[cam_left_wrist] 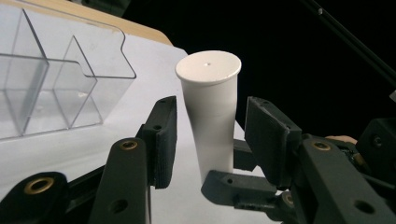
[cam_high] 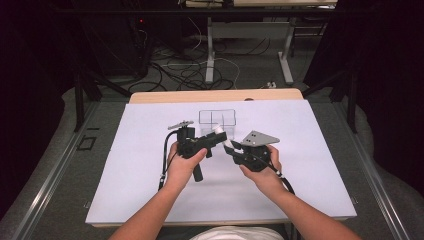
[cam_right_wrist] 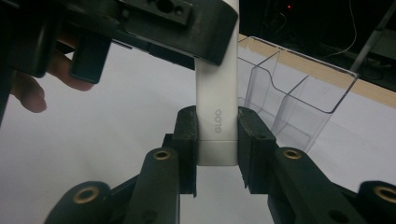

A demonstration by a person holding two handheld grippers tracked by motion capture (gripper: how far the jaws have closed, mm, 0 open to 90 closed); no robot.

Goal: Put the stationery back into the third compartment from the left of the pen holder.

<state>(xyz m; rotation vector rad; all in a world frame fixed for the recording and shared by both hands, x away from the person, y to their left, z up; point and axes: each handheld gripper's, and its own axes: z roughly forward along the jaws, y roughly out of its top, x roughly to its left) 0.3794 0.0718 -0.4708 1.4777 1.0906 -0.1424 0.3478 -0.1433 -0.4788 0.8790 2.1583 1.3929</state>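
Jaws on my R gripper (cam_right_wrist: 217, 119) are clamped tight on the white tube (cam_right_wrist: 217, 93), both pads flat against its squared bottom end, w/ the "GLOO" print facing the right gripper view. Jaws on my L gripper (cam_left_wrist: 212, 116) stand partway open around the same tube (cam_left_wrist: 210, 121). A thin gap shows on each side, so the pads aren't pressing and nothing is held there.

The tube hangs in the air between my two hands over the white sheet (cam_high: 150, 190). It's just in front of the clear box (cam_high: 217, 117), not touching it.

Step in hand, as I read it, is passing the tube from R to L.
- Center the L pads on the straight part of the body below the flared top, approx. square to it.
- Close L fully before R lets go.
- Keep R steady meanwhile; any twist will skew the tube between pads.
- Don't pinch near the rim, since a smooth tapered wall could squirt out.

Tube looks:
- plain matte white plastic, slim
- flat round top (cam_left_wrist: 208, 67) w/ a tiny center dimple
- body narrows slightly below the top
- lower end has flatter sides
- small grey lettering, no other marks

Box beside it is see-through w/ dividers (cam_left_wrist: 70, 79), and the compartments look empty.
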